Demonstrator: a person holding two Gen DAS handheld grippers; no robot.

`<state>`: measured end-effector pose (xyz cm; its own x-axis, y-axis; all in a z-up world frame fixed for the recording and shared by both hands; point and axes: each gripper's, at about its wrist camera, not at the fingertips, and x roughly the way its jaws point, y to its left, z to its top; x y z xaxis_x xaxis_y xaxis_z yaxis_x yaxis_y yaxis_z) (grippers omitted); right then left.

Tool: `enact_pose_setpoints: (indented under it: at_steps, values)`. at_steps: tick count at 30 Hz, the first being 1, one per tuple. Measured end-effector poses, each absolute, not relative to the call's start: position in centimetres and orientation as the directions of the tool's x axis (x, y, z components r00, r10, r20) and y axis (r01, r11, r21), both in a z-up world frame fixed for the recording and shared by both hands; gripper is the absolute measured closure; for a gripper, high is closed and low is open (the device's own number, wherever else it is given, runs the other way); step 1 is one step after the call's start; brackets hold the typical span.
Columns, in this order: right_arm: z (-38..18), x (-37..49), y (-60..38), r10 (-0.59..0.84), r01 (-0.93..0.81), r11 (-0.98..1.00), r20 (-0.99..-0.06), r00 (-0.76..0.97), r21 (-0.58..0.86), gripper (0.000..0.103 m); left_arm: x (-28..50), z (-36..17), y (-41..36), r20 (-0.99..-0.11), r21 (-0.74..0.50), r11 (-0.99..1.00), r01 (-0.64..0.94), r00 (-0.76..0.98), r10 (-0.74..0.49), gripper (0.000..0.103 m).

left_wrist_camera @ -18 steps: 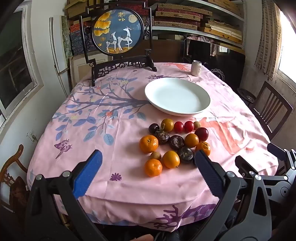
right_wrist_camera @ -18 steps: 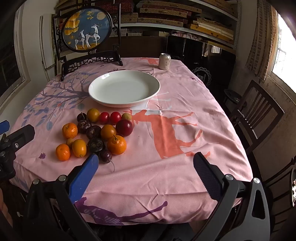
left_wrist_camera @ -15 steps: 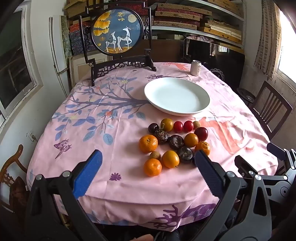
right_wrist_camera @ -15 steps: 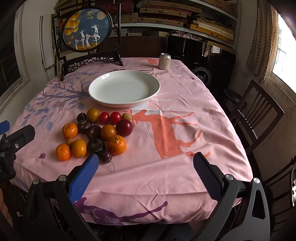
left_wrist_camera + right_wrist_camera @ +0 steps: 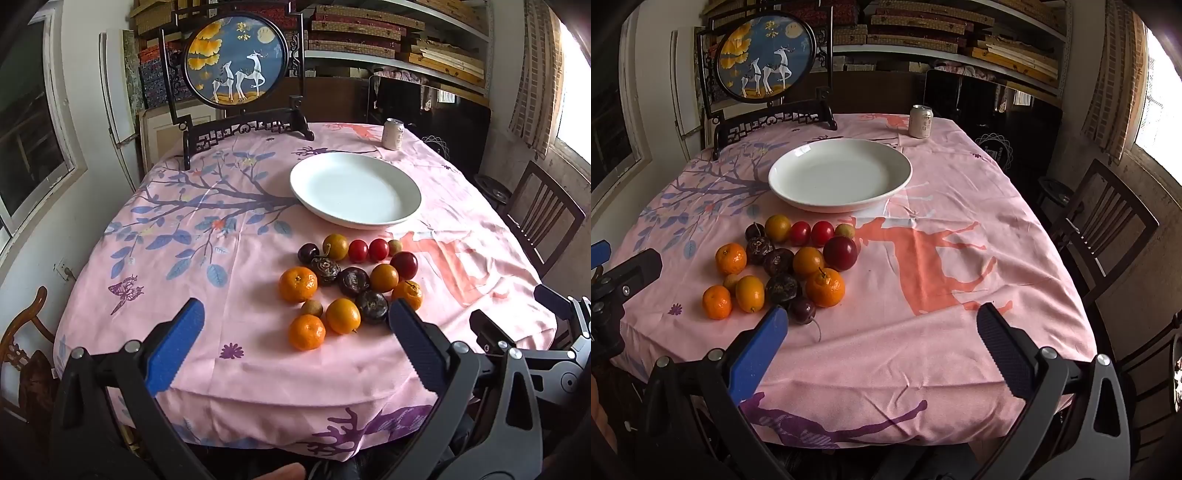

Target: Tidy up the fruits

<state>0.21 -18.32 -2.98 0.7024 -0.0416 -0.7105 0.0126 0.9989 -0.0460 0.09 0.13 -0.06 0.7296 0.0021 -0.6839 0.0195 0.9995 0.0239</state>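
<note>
A cluster of several fruits (image 5: 347,284) (image 5: 786,266) lies on the pink tablecloth: orange mandarins, dark passion fruits, red plums and small red tomatoes. Behind them stands an empty white plate (image 5: 356,188) (image 5: 840,173). My left gripper (image 5: 295,321) hangs open over the near table edge, with the nearest mandarin (image 5: 306,331) just beyond its fingertips. My right gripper (image 5: 881,325) is open too, to the right of the fruits, with only cloth between its fingers. Each gripper shows at the side of the other's view.
A drinks can (image 5: 392,133) (image 5: 921,121) stands at the far edge of the table. A round deer screen on a dark stand (image 5: 236,66) (image 5: 766,61) sits at the back left. A wooden chair (image 5: 1104,229) is on the right.
</note>
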Motion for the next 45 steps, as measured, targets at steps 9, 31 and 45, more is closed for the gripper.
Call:
enact_pose_setpoints:
  at_steps: [9,31,45]
  values:
    - [-2.97,0.16,-18.33,-0.042,0.012,0.999,-0.711,0.702,-0.047,0.001,0.02,-0.31,0.16,-0.682,0.026,0.999,0.018,0.731,0.005,0.002]
    - [-2.90,0.05,-18.29,-0.041,0.013,0.999,-0.710,0.703,-0.046,0.001,0.04,-0.20,0.16,-0.680,0.027,0.999,0.019,0.734,0.004,0.002]
    - [-2.84,-0.04,-18.31,-0.041,0.015,0.999,-0.708,0.705,-0.044,0.001,0.01,-0.25,0.15,-0.679,0.028,0.999,0.020,0.734,0.004,0.002]
